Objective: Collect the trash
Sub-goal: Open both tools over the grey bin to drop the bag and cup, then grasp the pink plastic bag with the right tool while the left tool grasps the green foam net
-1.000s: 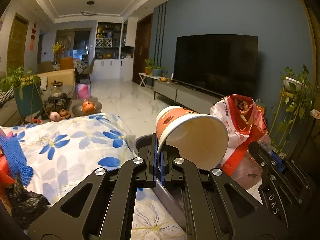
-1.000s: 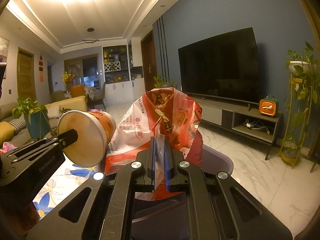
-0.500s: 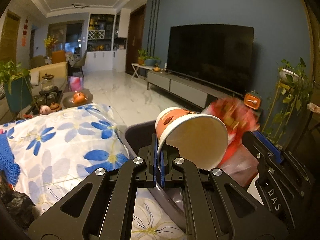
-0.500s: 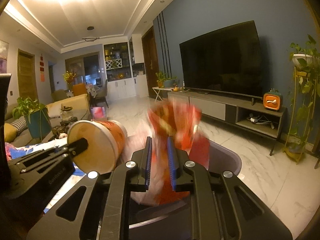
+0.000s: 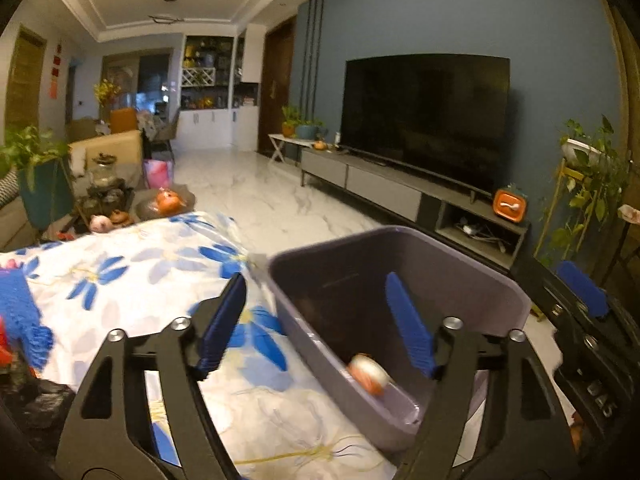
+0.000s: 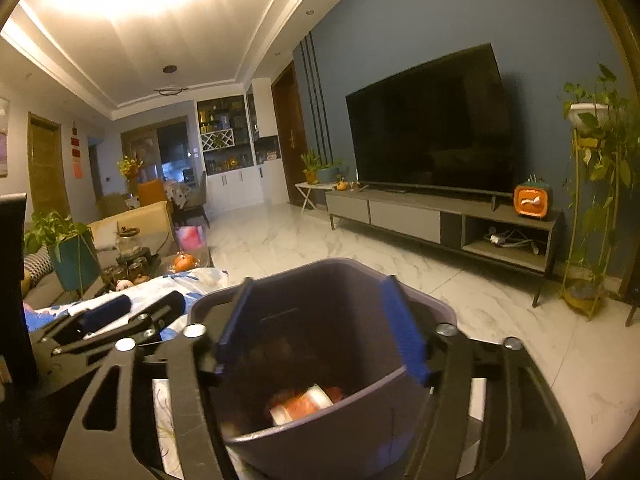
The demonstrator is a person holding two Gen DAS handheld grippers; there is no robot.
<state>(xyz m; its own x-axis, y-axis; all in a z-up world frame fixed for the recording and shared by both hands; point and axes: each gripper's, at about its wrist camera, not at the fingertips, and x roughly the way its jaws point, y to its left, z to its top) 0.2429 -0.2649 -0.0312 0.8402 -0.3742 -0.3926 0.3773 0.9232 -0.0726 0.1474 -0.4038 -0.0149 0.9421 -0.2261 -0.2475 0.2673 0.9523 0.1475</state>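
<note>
Trouble from here would mostly come from the grey bin (image 5: 460, 280) itself: it stands hard against the edge of the table (image 5: 120, 280) with its flowered cloth, and both of my tools hang right over its rim. If I pull away carelessly, a finger could catch the wall and tip or shove the bin, spilling what lies inside. I judge the other risk to be a piece lodging on the rim instead of going to the bottom, though I see nothing caught there.

My left hand-held gripper (image 5: 316, 320) is opening, its blue pads spread wide with nothing between them; one pad hangs over the cloth, the other over the bin's mouth. My right hand-held gripper (image 6: 320, 328) is opening as well, its pads wide and bare above the bin, touching nothing that I can make out.

The orange paper cup (image 5: 368, 374) is down inside the bin near its floor, blurred in the left view. In the right view I see it (image 6: 304, 404) lying among red wrapping I cannot read clearly.
</note>
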